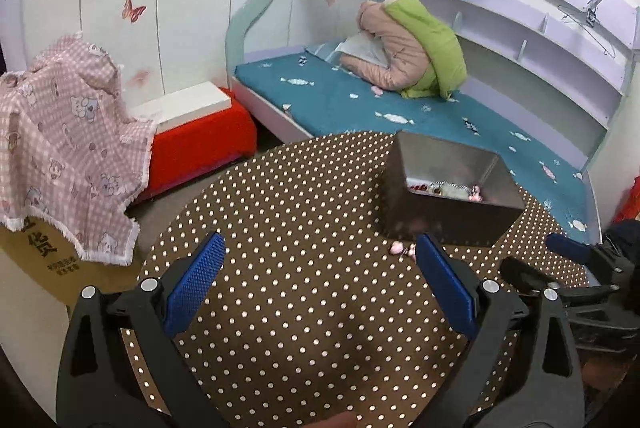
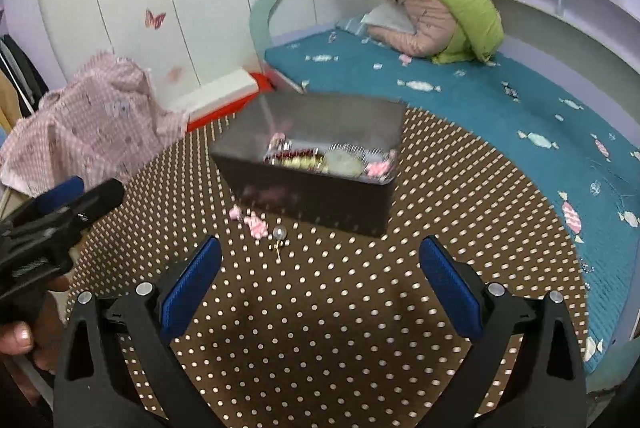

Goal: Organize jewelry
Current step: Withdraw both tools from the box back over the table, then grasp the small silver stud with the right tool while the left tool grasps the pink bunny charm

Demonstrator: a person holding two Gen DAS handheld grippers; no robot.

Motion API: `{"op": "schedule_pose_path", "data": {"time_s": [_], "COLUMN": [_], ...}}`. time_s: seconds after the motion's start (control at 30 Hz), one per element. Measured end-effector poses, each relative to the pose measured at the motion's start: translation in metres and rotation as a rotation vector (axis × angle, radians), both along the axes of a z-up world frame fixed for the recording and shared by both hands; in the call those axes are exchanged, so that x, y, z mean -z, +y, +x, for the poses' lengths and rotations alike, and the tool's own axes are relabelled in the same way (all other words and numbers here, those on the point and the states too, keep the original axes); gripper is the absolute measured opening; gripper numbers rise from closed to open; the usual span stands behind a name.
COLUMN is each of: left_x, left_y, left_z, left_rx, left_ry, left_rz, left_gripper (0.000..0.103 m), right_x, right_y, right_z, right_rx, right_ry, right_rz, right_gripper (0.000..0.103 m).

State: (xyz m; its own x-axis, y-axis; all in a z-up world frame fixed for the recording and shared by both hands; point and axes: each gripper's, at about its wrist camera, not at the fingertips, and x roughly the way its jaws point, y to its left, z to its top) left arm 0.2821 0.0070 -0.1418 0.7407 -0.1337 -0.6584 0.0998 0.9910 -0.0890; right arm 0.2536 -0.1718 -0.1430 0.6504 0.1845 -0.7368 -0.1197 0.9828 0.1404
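Observation:
A shiny metal box stands on the round polka-dot table and holds several jewelry pieces. It also shows in the left wrist view. In front of the box lie pink pieces and a pearl earring with a gold pin; the pink pieces show in the left wrist view. My right gripper is open and empty, just short of the loose pieces. My left gripper is open and empty over the table, left of the box.
A bed with a teal cover and a pink and green jacket lies behind the table. A pink checked cloth drapes a cardboard box, beside a red stool bearing a white box. Shelves run along the wall.

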Motion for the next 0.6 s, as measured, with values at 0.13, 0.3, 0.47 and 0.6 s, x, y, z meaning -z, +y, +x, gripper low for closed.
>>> {"op": "schedule_pose_path", "data": {"time_s": [0.13,0.3,0.47,0.6], "left_x": [0.011,0.022,0.027,0.030], "left_y": [0.002,0.004,0.004,0.002], "left_z": [0.002,0.005,0.008,0.012], "left_rx": [-0.007,-0.009,-0.009,-0.006], "left_ry": [0.023,0.048,0.061,0.068], "left_rz": [0.011,0.010,0.011,0.012], "left_gripper": [0.096,0.096,0.096,0.096], "right_x": [0.015,0.035,0.040,0.041], "right_y": [0.012,0.025,0.031,0.040], "right_z": [0.012,0.028,0.035,0.031], "right_rx": [-0.032,-0.061,-0.068,-0.097], "right_ry": [0.028,0.076,0.057,0.043], "right_rz": [-0.031,-0.070,-0.086,-0.131], "right_gripper": [0.091,0.065,0.048,0.015]}}
